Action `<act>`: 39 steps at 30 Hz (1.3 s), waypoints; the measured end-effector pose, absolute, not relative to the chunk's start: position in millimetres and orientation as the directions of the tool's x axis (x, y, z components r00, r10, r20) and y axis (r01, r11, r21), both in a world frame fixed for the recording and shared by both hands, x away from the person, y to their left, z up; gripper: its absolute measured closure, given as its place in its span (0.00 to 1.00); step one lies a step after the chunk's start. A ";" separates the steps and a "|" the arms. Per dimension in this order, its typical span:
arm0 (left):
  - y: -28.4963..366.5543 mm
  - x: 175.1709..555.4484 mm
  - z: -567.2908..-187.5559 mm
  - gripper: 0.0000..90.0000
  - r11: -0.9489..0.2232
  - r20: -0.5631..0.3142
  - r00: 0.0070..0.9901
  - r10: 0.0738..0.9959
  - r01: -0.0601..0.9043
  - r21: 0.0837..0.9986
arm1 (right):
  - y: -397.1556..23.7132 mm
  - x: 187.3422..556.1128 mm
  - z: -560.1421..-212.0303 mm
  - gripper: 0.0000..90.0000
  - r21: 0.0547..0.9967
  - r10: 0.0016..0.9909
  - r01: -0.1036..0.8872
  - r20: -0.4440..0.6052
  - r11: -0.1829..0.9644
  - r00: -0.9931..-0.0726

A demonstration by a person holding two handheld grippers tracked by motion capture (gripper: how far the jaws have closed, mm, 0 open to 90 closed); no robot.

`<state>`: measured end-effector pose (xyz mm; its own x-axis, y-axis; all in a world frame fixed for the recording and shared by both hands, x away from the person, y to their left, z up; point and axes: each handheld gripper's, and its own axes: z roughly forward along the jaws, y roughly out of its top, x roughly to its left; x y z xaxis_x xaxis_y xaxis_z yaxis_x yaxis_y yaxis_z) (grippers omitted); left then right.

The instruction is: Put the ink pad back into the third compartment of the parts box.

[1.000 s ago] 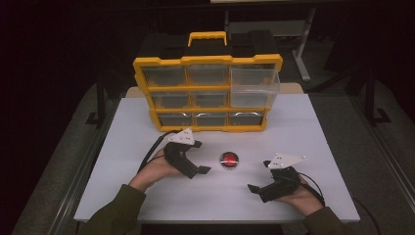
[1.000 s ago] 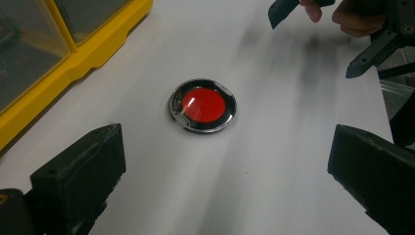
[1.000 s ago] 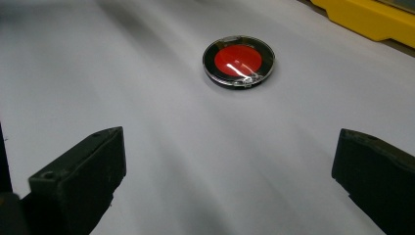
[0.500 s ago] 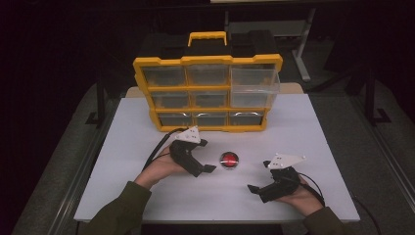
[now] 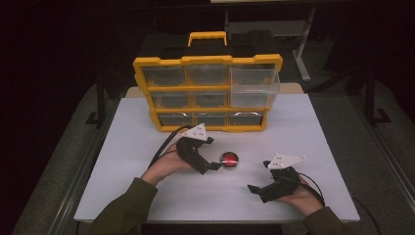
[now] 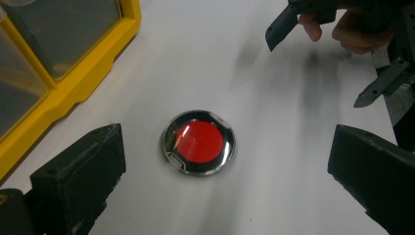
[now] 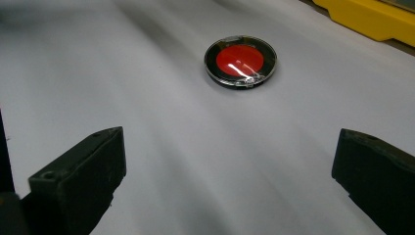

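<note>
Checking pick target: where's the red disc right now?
High view: the red disc lies on the white table, just right of the left gripper, in front of the yellow drawer box.

- White table (image 5: 303, 132), centre of the high view; surface bare apart from two items.
- Yellow drawer organizer (image 5: 208, 93) stands at the table's far edge, upper centre.
- Round red compact (image 5: 229, 159) lies flat, centre, apart from the organizer.

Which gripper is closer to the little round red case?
Left. The left gripper has its open jaws right beside the round red case; the right gripper rests farther off, toward the table's near edge.
</note>
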<state>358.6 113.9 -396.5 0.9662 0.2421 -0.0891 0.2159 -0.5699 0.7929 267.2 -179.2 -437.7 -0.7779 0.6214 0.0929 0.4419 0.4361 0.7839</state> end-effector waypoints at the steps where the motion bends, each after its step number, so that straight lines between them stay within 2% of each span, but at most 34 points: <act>1: 112.1 359.1 -396.4 0.00 -0.569 -0.089 0.967 0.240 0.214 0.794 | -179.2 267.2 -437.7 0.00 0.784 0.621 0.442 0.093 0.436 -0.778; 39: 70.4 384.3 -396.3 0.00 -0.591 -0.059 0.978 0.201 0.169 0.789 | -177.9 267.1 -439.5 0.00 0.778 0.616 0.443 0.093 0.445 -0.782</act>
<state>384.3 70.4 -396.3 0.9778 0.2011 -0.0588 0.1690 -0.5909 0.7889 267.1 -177.9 -439.5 -0.7823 0.6159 0.0932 0.4434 0.4454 0.7778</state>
